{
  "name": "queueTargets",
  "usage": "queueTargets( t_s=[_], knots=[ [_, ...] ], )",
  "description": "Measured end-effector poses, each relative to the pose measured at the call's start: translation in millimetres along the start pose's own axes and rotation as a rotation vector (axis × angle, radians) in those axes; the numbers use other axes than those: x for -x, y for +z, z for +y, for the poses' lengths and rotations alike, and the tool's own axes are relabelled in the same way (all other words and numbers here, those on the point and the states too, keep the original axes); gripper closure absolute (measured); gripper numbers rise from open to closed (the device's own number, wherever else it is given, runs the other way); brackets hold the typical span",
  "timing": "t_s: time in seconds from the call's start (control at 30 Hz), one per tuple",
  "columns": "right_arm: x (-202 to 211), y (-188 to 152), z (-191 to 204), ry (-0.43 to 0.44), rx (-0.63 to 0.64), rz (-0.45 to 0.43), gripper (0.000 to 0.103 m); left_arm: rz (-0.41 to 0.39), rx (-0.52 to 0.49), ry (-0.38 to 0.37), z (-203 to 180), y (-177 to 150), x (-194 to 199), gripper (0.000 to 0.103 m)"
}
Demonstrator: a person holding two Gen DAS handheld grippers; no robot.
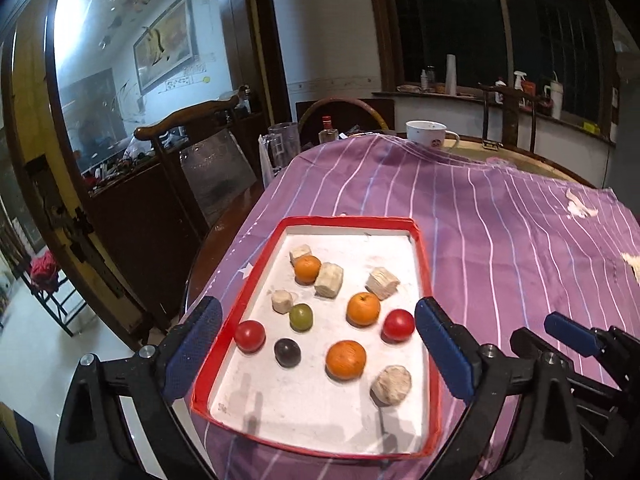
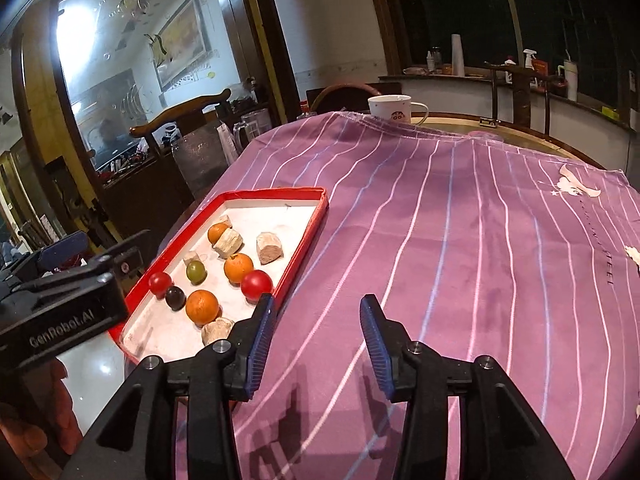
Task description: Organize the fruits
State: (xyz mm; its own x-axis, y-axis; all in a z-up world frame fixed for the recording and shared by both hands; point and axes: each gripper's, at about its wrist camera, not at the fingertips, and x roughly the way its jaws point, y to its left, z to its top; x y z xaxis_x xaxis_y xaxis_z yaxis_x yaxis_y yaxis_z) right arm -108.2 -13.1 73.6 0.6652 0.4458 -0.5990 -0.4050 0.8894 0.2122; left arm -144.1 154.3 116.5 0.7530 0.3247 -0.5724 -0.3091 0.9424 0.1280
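fruits point(image 1: 346, 359) in red tray point(image 1: 427, 280), both jaws wide

Striped cloth point(image 2: 460, 240) matt, soft; red tray point(image 1: 426, 280) cardboard-like (scuffed white floor); tomatoes point(image 1: 398, 325) glossy; mug point(image 1: 426, 133) glazed.

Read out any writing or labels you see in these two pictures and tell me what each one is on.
"GenRobot.AI": white letters on the black body of the left gripper, seen from the right wrist view.
"TEEL": end of a pale vertical line of letters on the purple striped cloth; the letters above it are too faint to read.
The white mug carries a small printed logo, too small to read.
Bottle labels on the windowsill are too blurred to read.
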Motion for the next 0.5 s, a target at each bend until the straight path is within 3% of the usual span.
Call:
queueTargets(
  t_s=[0.5],
  knots=[
    [18.1, -7.0, -2.4, -0.021, 0.023, -0.039, 0.05, -0.02, -0.014, -0.008, -14.8, -4.1, 21.4, 0.006]
  ],
)
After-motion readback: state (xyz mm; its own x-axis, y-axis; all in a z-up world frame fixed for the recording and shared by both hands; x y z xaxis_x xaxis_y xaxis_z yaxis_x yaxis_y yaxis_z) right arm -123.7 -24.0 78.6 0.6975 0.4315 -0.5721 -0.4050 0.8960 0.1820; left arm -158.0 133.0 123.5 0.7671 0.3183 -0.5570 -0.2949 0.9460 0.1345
